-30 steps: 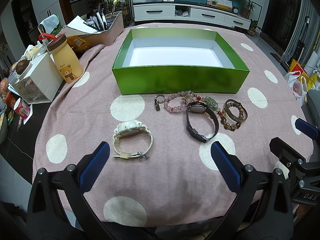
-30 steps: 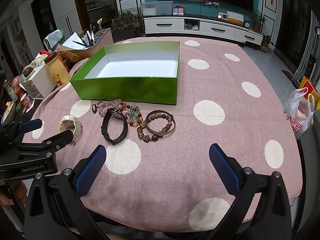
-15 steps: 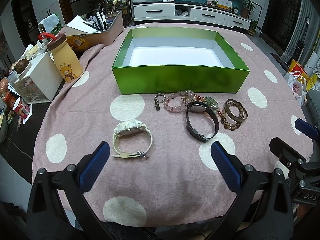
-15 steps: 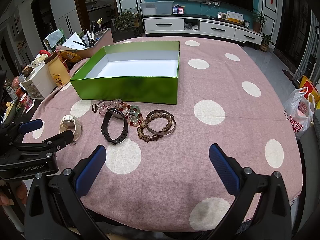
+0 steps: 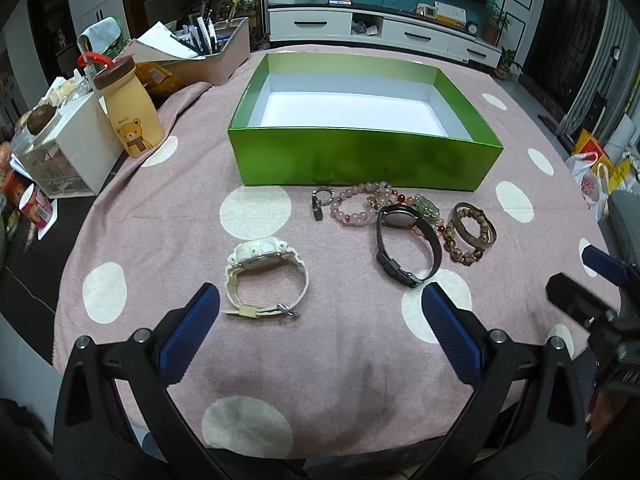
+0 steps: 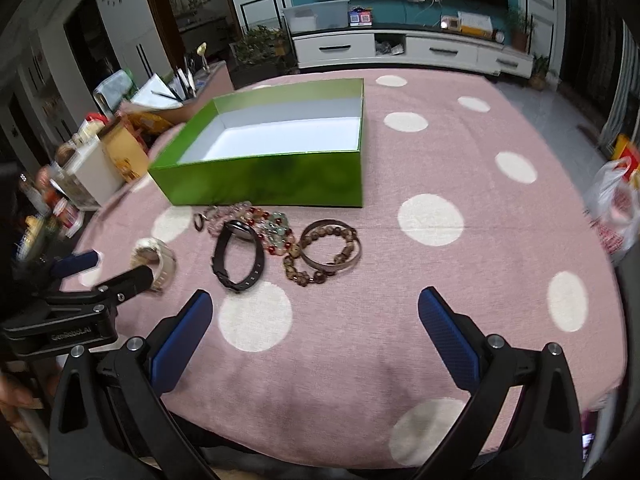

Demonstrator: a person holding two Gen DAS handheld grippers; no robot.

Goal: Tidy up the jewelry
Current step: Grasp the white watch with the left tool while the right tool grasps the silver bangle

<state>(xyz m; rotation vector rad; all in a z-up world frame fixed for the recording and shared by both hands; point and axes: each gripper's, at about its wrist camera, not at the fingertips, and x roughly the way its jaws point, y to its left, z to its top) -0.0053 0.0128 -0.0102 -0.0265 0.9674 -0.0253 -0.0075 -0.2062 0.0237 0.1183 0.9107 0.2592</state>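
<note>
Hovering both grippers with fingers apart, left gripper [image 5: 320, 328] facing the white plastic watch [image 5: 266, 276], right gripper [image 6: 316, 332] near the black strap watch [image 6: 239, 255]; I judge the empty green cardboard box [image 5: 360, 164] sits just behind the bead bracelets [image 5: 360, 208] for short transfers.

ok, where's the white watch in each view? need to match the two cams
Left wrist: white watch lies left of centre on the cloth, just ahead of the left tongs, apart from the other jewelry.
Right wrist: white watch sits at the left edge, blurred, partly behind the left tongs.
Shared landmark: green box; the watch lies to its near left in both.
</note>
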